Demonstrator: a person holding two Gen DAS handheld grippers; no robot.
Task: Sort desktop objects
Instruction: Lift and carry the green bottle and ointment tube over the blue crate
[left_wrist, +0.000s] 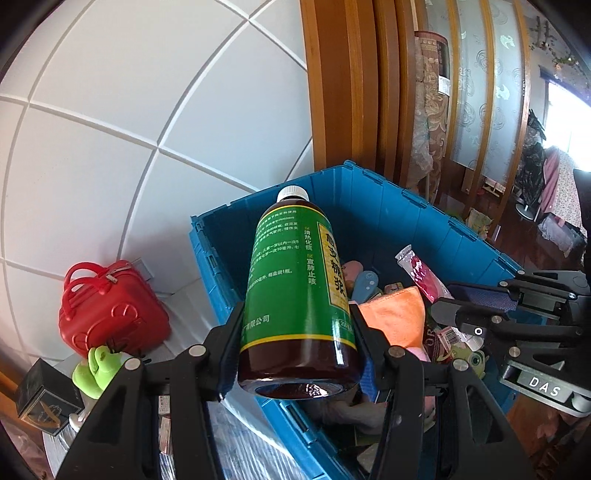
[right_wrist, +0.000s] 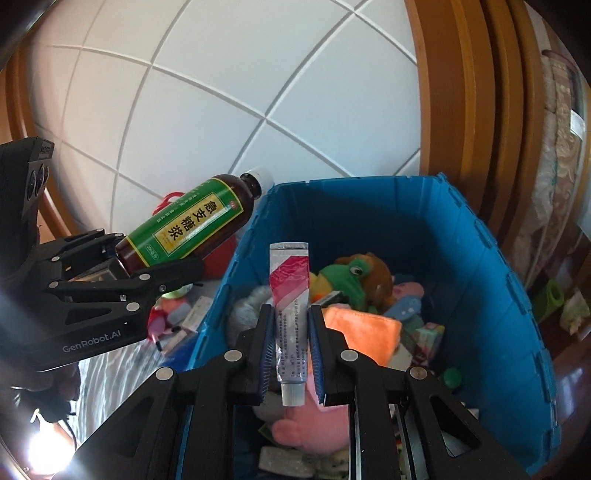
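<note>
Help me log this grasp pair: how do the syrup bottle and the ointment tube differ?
The syrup bottle is a fat brown bottle with a green label; the ointment tube is flat, silver with red stripes. The bottle's white cap points away from the left gripper; the tube's cap points back toward the right gripper. Both are clamped between fingers, above the blue crate.

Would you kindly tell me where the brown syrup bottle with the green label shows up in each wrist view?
Left wrist view: the brown glass syrup bottle with the green label fills the centre, clamped in the left tongs, white cap pointing away.
Right wrist view: the bottle sits left of centre, tilted, cap up-right.
Shared landmark: the blue plastic crate.
</note>
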